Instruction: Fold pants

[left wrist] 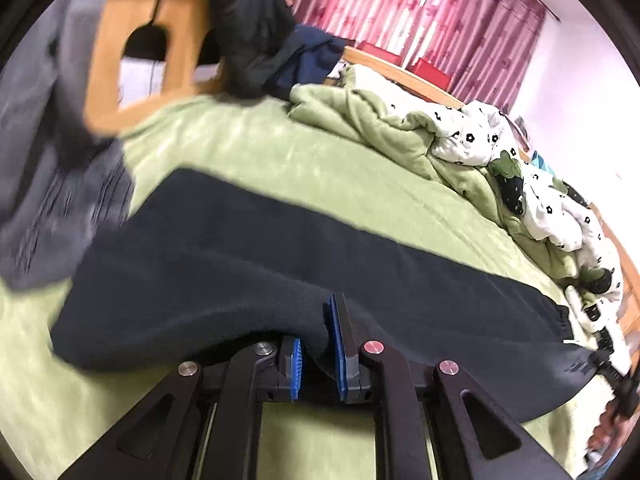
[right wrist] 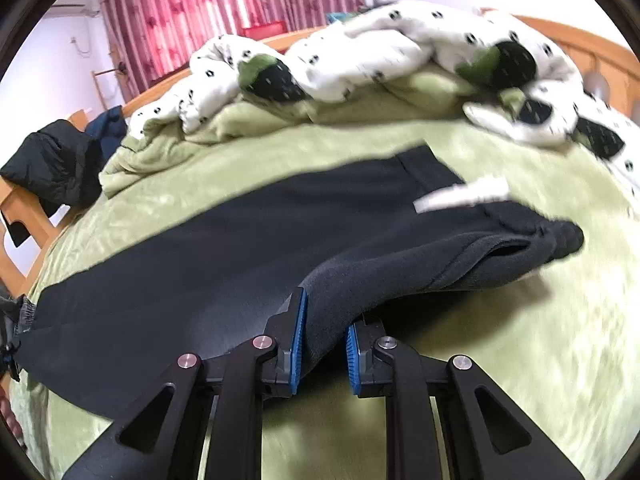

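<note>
The dark pants [left wrist: 248, 248] lie stretched lengthwise across the green blanket [left wrist: 280, 148] of the bed, already doubled leg on leg by the look of them; a white tag [right wrist: 460, 196] shows near the waist end in the right wrist view, and a gathered cuff sits at the far end in the left wrist view. The left claw [left wrist: 318, 344] is clenched on a pinch of the near edge of the fabric, its blue pads [left wrist: 335, 340] pressing the cloth between them; the right claw [right wrist: 326, 344] is likewise clamped on a fold of the near edge closer to the waist, with the cloth bunched up between its pads. Both pinches stand a little proud of the blanket, so the step in hand looks like the lift that starts a fold, not yet carried over. The next move, as I judge it, calls for both hands to rise together and carry the near edge across, keeping level so the cloth does not twist or slip; the thick fleece may drag on the plush blanket. Beyond, a crumpled white quilt [right wrist: 360, 52] lies along the far side; dark clothes [left wrist: 256, 40] hang over a wooden chair [left wrist: 132, 60]; red curtains [left wrist: 420, 12] close the room.
</note>
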Available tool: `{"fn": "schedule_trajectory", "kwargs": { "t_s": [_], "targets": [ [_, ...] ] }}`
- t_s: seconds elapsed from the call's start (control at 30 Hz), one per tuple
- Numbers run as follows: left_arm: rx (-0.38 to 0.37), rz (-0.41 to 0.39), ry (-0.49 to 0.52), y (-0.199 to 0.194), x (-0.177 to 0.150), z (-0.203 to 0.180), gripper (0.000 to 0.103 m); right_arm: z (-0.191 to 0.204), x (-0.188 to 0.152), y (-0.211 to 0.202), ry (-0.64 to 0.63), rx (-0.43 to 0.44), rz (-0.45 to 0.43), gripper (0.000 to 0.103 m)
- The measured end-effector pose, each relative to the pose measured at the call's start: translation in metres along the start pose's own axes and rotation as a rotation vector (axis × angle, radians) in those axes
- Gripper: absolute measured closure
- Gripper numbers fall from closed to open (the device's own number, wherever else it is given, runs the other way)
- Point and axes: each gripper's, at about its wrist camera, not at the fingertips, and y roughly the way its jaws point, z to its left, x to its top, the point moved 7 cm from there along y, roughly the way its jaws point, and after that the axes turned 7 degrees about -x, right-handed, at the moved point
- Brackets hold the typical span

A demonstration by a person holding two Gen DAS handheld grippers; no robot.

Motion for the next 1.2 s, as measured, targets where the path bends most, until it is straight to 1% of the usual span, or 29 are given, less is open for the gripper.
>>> {"fn": "schedule_trajectory", "kwargs": {
  "t_s": [0.13, 0.23, 0.27, 0.3, 0.4, 0.47, 0.5, 0.53, 0.57, 0.6, 0.63, 0.67, 0.7, 0.73, 0.8, 0.87, 0.9, 1.0, 1.1, 1.2],
  "targets": [
    [0.031, -0.043, 0.052, 0.032, 0.038, -0.006, 0.09, 0.016, 0.032, 0.011, -0.024, -0.008, -0.045, 0.086],
    [0.051, -0.028, 0.053, 0.065, 0.058, -0.006, 0.09, 0.031, 0.055, 0.033, -0.036, -0.022, -0.075, 0.086],
    [0.057, -0.024, 0.055, 0.073, 0.06, -0.007, 0.09, 0.035, 0.06, 0.039, -0.037, -0.025, -0.079, 0.086],
    [0.076, -0.014, 0.057, 0.089, 0.065, -0.004, 0.09, 0.039, 0.067, 0.049, -0.037, -0.03, -0.084, 0.086],
    [0.124, 0.033, 0.044, 0.124, 0.061, 0.003, 0.09, 0.052, 0.08, 0.083, -0.038, -0.052, -0.083, 0.086],
    [0.158, 0.057, 0.031, 0.141, 0.055, 0.007, 0.09, 0.058, 0.082, 0.106, -0.045, -0.077, -0.066, 0.085],
    [0.178, 0.067, 0.031, 0.146, 0.052, 0.008, 0.089, 0.061, 0.081, 0.12, -0.05, -0.094, -0.05, 0.083],
    [0.192, 0.065, 0.034, 0.149, 0.05, 0.009, 0.087, 0.063, 0.079, 0.129, -0.048, -0.108, -0.033, 0.079],
    [0.188, 0.064, 0.038, 0.148, 0.048, 0.008, 0.077, 0.065, 0.076, 0.138, -0.04, -0.115, -0.013, 0.075],
    [0.178, 0.064, 0.041, 0.147, 0.047, 0.005, 0.061, 0.068, 0.072, 0.143, -0.035, -0.111, 0.004, 0.067],
    [0.16, 0.062, 0.045, 0.142, 0.046, 0.0, 0.052, 0.072, 0.068, 0.143, -0.04, -0.102, 0.009, 0.063],
    [0.142, 0.054, 0.056, 0.135, 0.045, -0.005, 0.038, 0.074, 0.065, 0.141, -0.046, -0.101, 0.001, 0.06],
    [0.14, 0.036, 0.083, 0.125, 0.044, -0.011, 0.036, 0.077, 0.062, 0.134, -0.06, -0.104, -0.016, 0.052],
    [0.146, 0.024, 0.11, 0.118, 0.043, -0.017, 0.036, 0.079, 0.059, 0.126, -0.076, -0.109, -0.031, 0.044],
    [0.176, 0.011, 0.186, 0.097, 0.036, -0.025, 0.028, 0.082, 0.05, 0.108, -0.105, -0.098, -0.043, 0.043],
    [0.19, 0.025, 0.225, 0.076, 0.023, -0.028, 0.026, 0.082, 0.04, 0.091, -0.124, -0.082, -0.032, 0.043],
    [0.185, 0.035, 0.228, 0.067, 0.015, -0.027, 0.026, 0.078, 0.03, 0.078, -0.132, -0.074, -0.022, 0.043],
    [0.157, 0.111, 0.187, 0.041, -0.019, -0.015, 0.026, 0.069, 0.003, 0.054, -0.168, -0.072, -0.005, 0.043],
    [0.123, 0.154, 0.123, 0.022, -0.052, 0.001, 0.026, 0.051, -0.03, 0.034, -0.208, -0.118, 0.014, 0.043],
    [0.068, 0.188, 0.041, 0.01, -0.084, 0.02, 0.026, 0.028, -0.059, 0.021, -0.178, -0.131, 0.043, 0.043]
  ]
}}
